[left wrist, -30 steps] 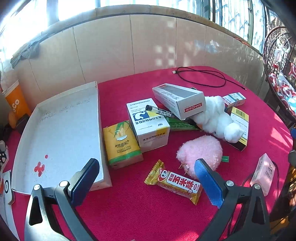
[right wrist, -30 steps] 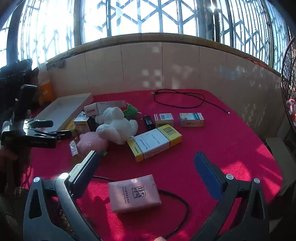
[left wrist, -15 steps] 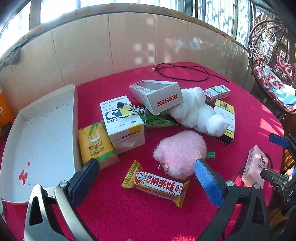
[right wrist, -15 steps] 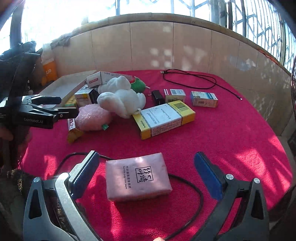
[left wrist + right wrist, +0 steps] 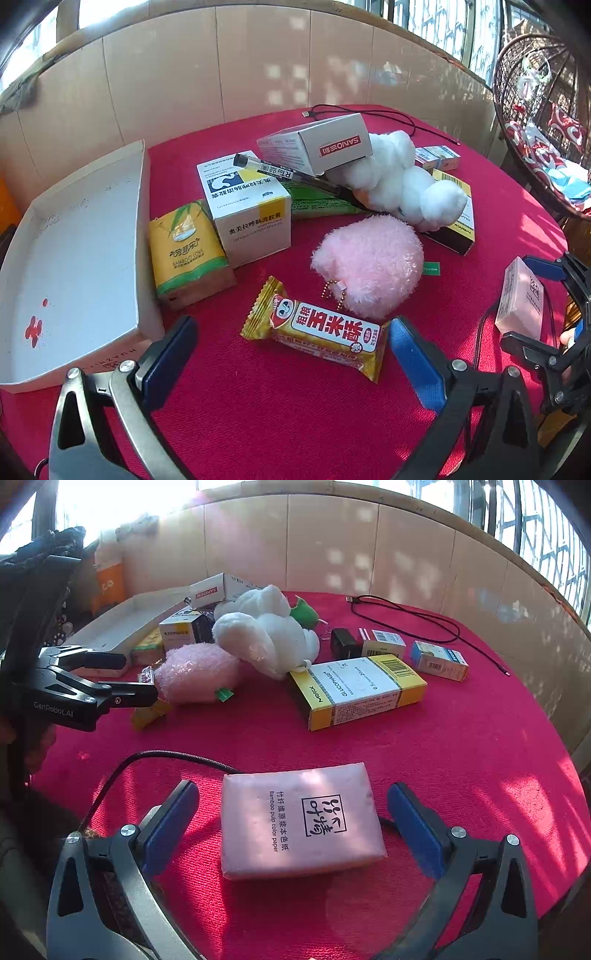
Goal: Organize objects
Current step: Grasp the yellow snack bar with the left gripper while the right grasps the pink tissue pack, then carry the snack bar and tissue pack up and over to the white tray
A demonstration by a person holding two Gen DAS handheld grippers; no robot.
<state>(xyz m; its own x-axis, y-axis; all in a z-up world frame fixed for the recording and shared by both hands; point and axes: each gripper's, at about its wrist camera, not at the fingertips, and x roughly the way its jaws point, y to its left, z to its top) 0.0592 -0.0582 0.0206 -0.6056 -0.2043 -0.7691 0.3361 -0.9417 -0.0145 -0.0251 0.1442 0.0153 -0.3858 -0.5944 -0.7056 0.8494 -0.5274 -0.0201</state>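
My left gripper (image 5: 291, 354) is open, its jaws either side of a yellow snack bar (image 5: 317, 328) on the red table. Beyond lie a pink plush ball (image 5: 369, 264), a yellow-green tissue pack (image 5: 188, 251), a white medicine box (image 5: 247, 206) with a pen (image 5: 284, 173) on it, and a white plush toy (image 5: 399, 181). An open white box tray (image 5: 74, 251) stands at the left. My right gripper (image 5: 293, 818) is open around a pink tissue pack (image 5: 299, 819), not touching it. The left gripper (image 5: 107, 686) shows in the right wrist view.
A yellow-white carton (image 5: 358, 690), small boxes (image 5: 439, 661), a black charger (image 5: 341, 642) and a black cable (image 5: 406, 616) lie at the far side. Another cable (image 5: 147, 757) runs under the pink pack. A wicker chair (image 5: 543, 110) stands to the right.
My left gripper has moved forward and down to the snack bar. My right gripper has moved in so the pink tissue pack lies between its jaws.
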